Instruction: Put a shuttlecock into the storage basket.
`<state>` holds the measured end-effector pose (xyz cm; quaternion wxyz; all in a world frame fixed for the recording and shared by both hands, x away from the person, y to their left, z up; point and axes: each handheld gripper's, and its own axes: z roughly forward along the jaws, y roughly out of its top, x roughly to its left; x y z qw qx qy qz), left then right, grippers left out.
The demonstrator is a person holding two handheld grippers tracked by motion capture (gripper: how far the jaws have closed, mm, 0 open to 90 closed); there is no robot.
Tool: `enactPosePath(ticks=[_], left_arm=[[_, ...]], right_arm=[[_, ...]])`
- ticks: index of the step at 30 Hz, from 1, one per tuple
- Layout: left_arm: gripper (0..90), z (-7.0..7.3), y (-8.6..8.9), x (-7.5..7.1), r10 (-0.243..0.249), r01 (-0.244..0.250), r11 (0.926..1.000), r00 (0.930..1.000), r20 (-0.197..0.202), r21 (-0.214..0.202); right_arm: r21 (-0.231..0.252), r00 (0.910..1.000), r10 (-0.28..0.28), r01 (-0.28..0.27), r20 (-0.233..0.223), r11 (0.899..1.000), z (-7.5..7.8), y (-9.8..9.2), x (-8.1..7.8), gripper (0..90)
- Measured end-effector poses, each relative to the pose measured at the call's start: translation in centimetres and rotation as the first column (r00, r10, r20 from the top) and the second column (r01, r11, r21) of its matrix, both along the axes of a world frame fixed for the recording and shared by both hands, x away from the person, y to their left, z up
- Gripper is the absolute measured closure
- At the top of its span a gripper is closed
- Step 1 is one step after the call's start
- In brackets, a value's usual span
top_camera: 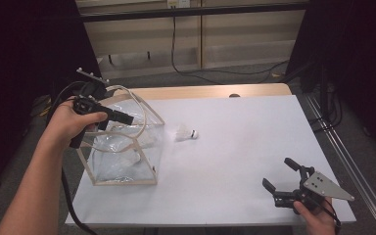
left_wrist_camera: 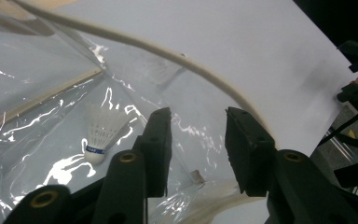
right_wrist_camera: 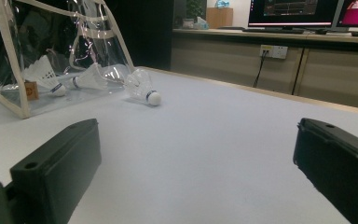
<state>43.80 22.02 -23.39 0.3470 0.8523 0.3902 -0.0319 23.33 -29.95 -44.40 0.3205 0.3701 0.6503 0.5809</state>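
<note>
A clear plastic bag (top_camera: 122, 182) with beige trim stands on the left of the white table (top_camera: 245, 142). My left gripper (top_camera: 126, 117) hovers over the bag's open top, jaws apart with nothing between them (left_wrist_camera: 198, 140). Below it a white shuttlecock (left_wrist_camera: 100, 135) lies on the bag's floor. From the right gripper view, two shuttlecocks (right_wrist_camera: 44, 74) (right_wrist_camera: 91, 77) lie inside the bag (right_wrist_camera: 9, 105). Another shuttlecock (top_camera: 185, 133) (right_wrist_camera: 142, 89) lies on the table just right of the bag. My right gripper (top_camera: 280, 175) rests near the table's front right corner, open and holding nothing (right_wrist_camera: 196, 154).
The bag's beige handle (left_wrist_camera: 168, 53) arches just beyond my left jaws. A wooden strip (top_camera: 200, 91) runs along the table's far edge. Dark curtains hang at both sides, and cables (top_camera: 215, 72) lie on the floor behind. Monitors (right_wrist_camera: 291, 11) stand on a far counter.
</note>
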Motion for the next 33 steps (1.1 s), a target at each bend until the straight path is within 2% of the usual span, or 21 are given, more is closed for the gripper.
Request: enactPosePath(ticks=[11, 13, 20, 24, 33], left_arm=[[51.6, 1.0, -1.5, -0.6, -0.034, 0.035, 0.9989, 0.9994, 0.01, -0.03], [50.4, 1.2, -1.8, -0.7, -0.033, 0.034, 0.9985, 0.9993, 0.016, -0.044], [45.0, 1.7, -2.4, -0.9, -0.042, 0.044, 0.9976, 0.9987, 0.027, -0.053], [39.5, 1.8, -2.8, -1.0, -0.04, 0.042, 0.9974, 0.9985, 0.037, -0.059], [33.7, 1.7, -3.9, -1.3, -0.063, 0.065, 0.9958, 0.9971, 0.043, -0.065]], right_arm=[[0.0, 1.0, 0.001, -0.001, 0.001, 1.0, 0.0, 0.0, 0.0, 0.6], [-0.001, 1.0, 0.0, 0.0, 0.002, 1.0, 0.0, 0.0, 0.0, 0.6], [-0.002, 1.0, 0.002, -0.002, 0.001, 1.0, 0.0, 0.0, 0.0, 0.6], [-0.002, 1.0, 0.001, -0.001, 0.002, 1.0, 0.0, 0.0, 0.0, 0.6], [-0.002, 1.0, 0.0, 0.0, 0.003, 1.0, 0.0, 0.0, 0.0, 0.6]])
